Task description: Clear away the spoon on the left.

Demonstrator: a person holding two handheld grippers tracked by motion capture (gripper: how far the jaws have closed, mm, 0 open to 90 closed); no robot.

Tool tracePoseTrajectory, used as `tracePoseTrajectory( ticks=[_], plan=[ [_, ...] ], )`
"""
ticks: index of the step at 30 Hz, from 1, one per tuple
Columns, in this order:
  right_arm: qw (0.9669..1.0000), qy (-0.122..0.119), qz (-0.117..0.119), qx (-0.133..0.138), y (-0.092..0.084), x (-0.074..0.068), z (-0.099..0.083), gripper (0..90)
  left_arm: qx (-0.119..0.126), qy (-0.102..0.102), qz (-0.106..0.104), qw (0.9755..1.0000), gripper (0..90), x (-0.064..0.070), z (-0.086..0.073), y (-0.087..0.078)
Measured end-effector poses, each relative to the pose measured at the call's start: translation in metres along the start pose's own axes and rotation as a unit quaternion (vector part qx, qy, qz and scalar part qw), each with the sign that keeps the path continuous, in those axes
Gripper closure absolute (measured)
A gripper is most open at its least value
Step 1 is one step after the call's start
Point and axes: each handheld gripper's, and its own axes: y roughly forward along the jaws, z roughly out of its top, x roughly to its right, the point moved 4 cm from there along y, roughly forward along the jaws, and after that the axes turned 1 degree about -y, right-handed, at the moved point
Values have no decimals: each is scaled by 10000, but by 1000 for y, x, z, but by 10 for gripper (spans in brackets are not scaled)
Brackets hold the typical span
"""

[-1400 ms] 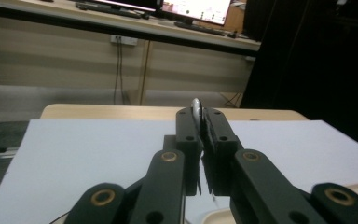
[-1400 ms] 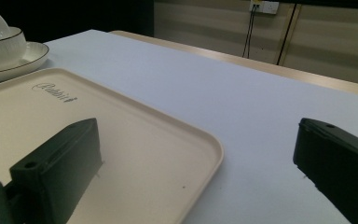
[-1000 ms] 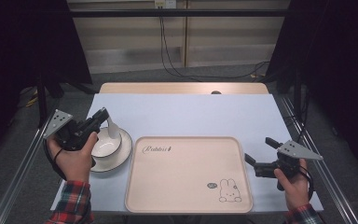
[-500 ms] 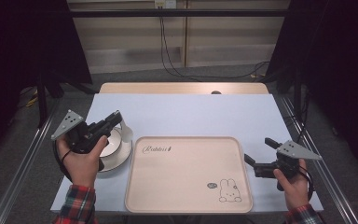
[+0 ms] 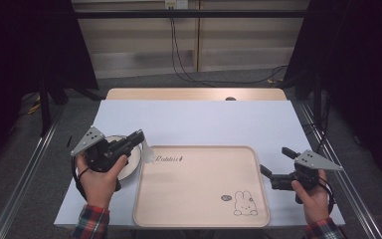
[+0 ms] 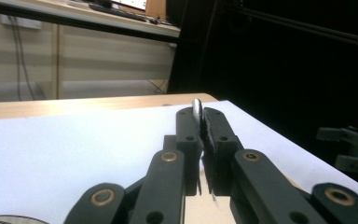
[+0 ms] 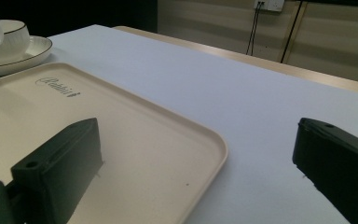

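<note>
One thing changes: left gripper (image 5: 138, 141) now lifts a thin white piece (image 5: 147, 150), maybe a spoon, off the saucer (image 5: 129, 164) toward the tray (image 5: 194, 209), jaws clamped; right gripper (image 5: 274, 164) waits, jaws wide apart, holding nothing.

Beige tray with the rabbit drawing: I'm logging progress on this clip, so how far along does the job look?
Done: the left gripper is shut on a thin white ceramic piece, probably a spoon. In hand: it hangs at the far left corner of the beige rabbit-print tray. Left: nothing lies on the tray yet, the white cup sits on its white saucer beside it, and the right gripper is open.
</note>
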Motion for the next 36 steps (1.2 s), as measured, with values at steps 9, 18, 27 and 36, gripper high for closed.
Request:
tracePoseTrajectory(
  ticks=[9, 18, 27, 36],
  plan=[
    [10000, -10, 32, -10, 1, -1, 0, 9, -194, -55, -288, 9994, 858, 9, -14, 5],
    [10000, -10, -17, 14, 0, 0, 0, 7, -342, -148, -481, 9981, 858, 17, -24, 6],
    [10000, -16, -36, 36, 0, 0, 0, 7, -571, -344, -670, 9955, 858, 21, -35, 6],
    [10000, -38, -30, 21, 0, 0, 0, 7, -764, -557, -868, 9917, 858, 22, -44, 8]
  ],
)
